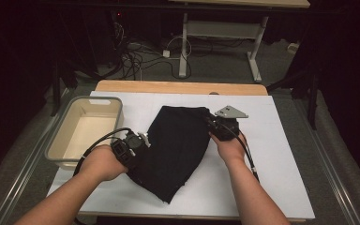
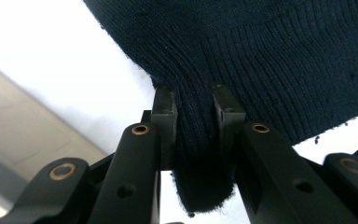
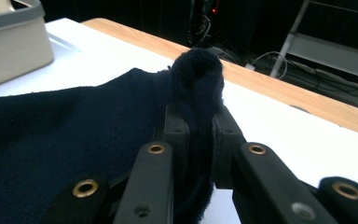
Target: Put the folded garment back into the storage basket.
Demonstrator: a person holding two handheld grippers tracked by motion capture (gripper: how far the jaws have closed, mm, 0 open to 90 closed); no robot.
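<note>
Dark navy ribbed-knit garment [image 1: 177, 147] lies folded on the white tabletop [image 1: 272, 154] between your two sets of fingers. Your left gripper [image 2: 193, 100] has clamped a bunched ribbed edge, and your right gripper [image 3: 198, 123] pinches a rolled corner that bulges above its fingers, probably so you can lift both ends together. The soft wool puckers at each grip.

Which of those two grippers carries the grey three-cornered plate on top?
The right gripper, clamping the dark knit garment at its far right edge. The left gripper, pinching its near left edge, shows none.
</note>
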